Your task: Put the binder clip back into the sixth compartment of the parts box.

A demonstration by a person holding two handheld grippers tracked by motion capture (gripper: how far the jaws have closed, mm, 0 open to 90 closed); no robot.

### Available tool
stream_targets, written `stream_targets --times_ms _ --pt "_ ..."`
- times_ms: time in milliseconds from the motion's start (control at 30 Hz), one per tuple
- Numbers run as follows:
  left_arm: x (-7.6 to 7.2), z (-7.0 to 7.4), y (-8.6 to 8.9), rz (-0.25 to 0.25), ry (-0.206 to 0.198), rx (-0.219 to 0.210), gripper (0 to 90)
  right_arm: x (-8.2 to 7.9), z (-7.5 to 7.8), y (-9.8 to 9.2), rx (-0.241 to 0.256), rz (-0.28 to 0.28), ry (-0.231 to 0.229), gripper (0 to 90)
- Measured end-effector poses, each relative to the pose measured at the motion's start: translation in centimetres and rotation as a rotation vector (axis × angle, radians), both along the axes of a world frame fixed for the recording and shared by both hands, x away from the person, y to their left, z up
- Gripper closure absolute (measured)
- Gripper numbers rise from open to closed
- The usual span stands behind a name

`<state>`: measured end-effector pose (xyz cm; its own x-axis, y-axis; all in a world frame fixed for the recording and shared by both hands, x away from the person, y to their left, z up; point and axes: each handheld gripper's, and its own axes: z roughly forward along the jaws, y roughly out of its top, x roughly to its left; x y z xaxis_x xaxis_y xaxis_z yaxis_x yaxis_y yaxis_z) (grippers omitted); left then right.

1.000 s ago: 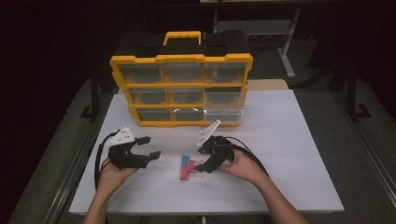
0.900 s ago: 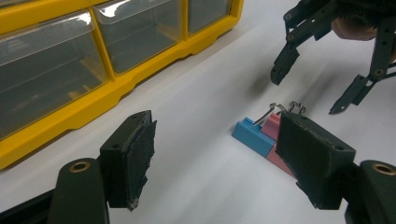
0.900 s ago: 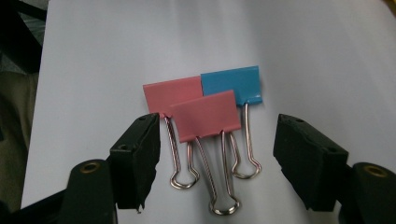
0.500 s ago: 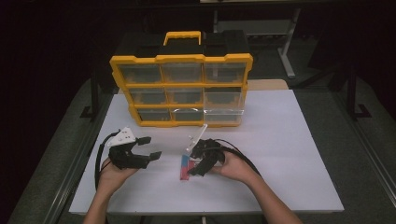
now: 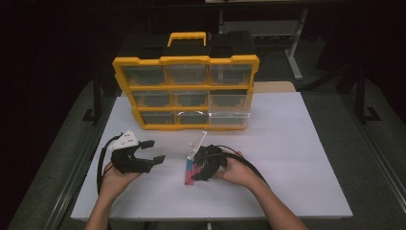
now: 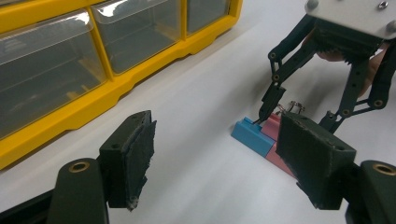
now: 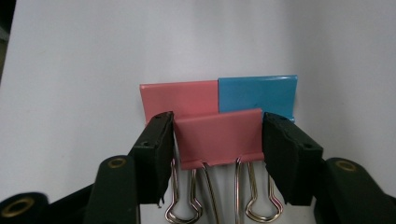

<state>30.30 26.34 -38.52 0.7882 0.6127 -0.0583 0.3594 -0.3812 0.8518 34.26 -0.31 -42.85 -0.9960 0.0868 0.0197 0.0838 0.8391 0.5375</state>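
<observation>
Three binder clips lie together on the white table [image 5: 287, 143]: a pink clip [image 7: 217, 137] nearest my right gripper, with a second pink clip [image 7: 180, 98] and a blue clip [image 7: 257, 93] just behind it. My right gripper [image 7: 217, 144] is shut on the near pink clip, its pads pressing both side edges. The clip's wire handles point back toward the gripper. In the high view the right gripper [image 5: 194, 172] is tipped down over the clips [image 5: 190, 168]. To their left my left gripper [image 5: 155, 150] is held open with nothing in it. From the left gripper [image 6: 219, 158] I see the blue clip [image 6: 250, 135].
A yellow drawer organizer [image 5: 186, 91] with clear drawers stands upright at the back of the table, and its lower right drawer is pulled out a little. Its yellow frame [image 6: 93, 102] is close on the left gripper's left. White tabletop stretches to the right of the hands.
My right gripper moved left and down onto the clips and closed around the near pink one. The left gripper stayed where it was, open.
</observation>
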Motion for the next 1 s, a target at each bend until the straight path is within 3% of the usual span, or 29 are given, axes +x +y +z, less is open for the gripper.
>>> stream_targets --times_ms 367,533,833,1000 --pt "0.0 0.0 -0.1 0.0 0.003 -0.001 27.4 0.1 0.0 -0.1 -0.007 0.014 -0.01 48.2" --pt "0.0 0.0 0.0 -0.003 -0.004 0.004 27.4 0.2 0.1 -0.4 -0.007 0.022 0.009 48.5" --pt "0.0 0.0 -0.1 -0.001 -0.003 0.001 27.4 0.2 1.8 -1.1 0.062 0.017 0.04 48.5" --pt "0.0 0.1 0.0 -0.001 -0.005 0.002 27.4 0.2 2.6 -1.5 0.076 0.006 0.054 48.5"
